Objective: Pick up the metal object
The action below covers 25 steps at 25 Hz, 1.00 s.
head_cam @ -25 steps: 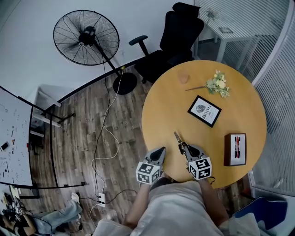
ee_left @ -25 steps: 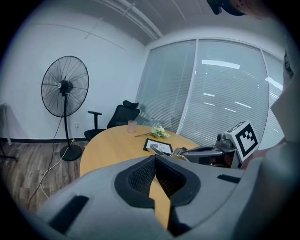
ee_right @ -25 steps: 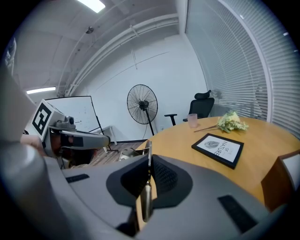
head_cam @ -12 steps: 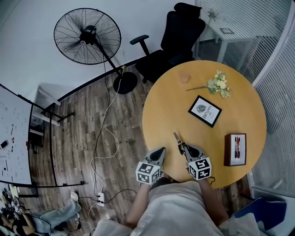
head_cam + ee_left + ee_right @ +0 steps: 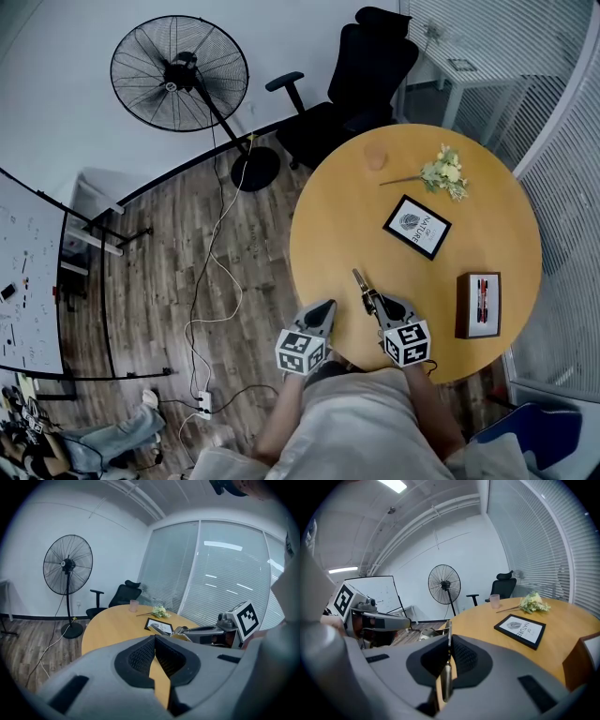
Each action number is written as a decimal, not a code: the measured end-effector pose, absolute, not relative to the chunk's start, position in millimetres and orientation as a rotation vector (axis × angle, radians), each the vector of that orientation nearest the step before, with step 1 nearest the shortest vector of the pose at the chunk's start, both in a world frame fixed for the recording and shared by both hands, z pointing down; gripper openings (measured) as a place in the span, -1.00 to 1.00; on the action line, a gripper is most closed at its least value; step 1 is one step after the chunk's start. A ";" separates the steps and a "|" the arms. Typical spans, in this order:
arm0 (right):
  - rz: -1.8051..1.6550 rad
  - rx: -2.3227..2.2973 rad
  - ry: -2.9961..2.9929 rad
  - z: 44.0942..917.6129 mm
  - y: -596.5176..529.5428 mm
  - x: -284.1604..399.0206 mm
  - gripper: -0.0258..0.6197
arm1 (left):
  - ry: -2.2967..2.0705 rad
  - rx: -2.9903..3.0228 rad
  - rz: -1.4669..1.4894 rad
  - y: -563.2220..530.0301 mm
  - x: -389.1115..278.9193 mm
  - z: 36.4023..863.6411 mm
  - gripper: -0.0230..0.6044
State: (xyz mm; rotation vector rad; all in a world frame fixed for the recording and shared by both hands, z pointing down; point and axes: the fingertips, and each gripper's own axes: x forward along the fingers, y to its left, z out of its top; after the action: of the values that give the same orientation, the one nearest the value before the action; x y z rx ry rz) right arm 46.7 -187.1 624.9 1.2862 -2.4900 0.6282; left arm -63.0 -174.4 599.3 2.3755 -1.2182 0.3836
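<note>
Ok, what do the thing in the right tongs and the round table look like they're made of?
The slim tool looks like metal: dull silver-grey with a soft sheen. The table looks like wood or wood-look laminate, smooth and honey-coloured; which, I can't tell.

You see one table [image 5: 337, 225], one framed picture [image 5: 416, 226], one flower sprig [image 5: 441, 173] at one o'clock, one cup [image 5: 374, 157] at eleven, one box [image 5: 478, 304] at four, one metal object [image 5: 361, 281], one fan [image 5: 178, 73], one chair [image 5: 352, 84]
</note>
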 end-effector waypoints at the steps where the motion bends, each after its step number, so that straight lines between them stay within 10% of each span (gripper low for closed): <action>1: 0.628 1.283 -2.492 625.5 -187.2 46.8 -0.92 | -1.220 2.375 0.382 -174.7 -62.7 599.7 -0.90; 25: 0.653 1.296 -2.486 629.5 -185.9 47.7 -0.92 | -1.198 2.369 0.394 -172.1 -61.5 604.0 -0.90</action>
State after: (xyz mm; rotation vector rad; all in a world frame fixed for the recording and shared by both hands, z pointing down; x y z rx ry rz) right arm 47.7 -185.9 629.5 1.2965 -2.4855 0.6530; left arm -61.5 -172.1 604.0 2.3692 -1.1976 0.3936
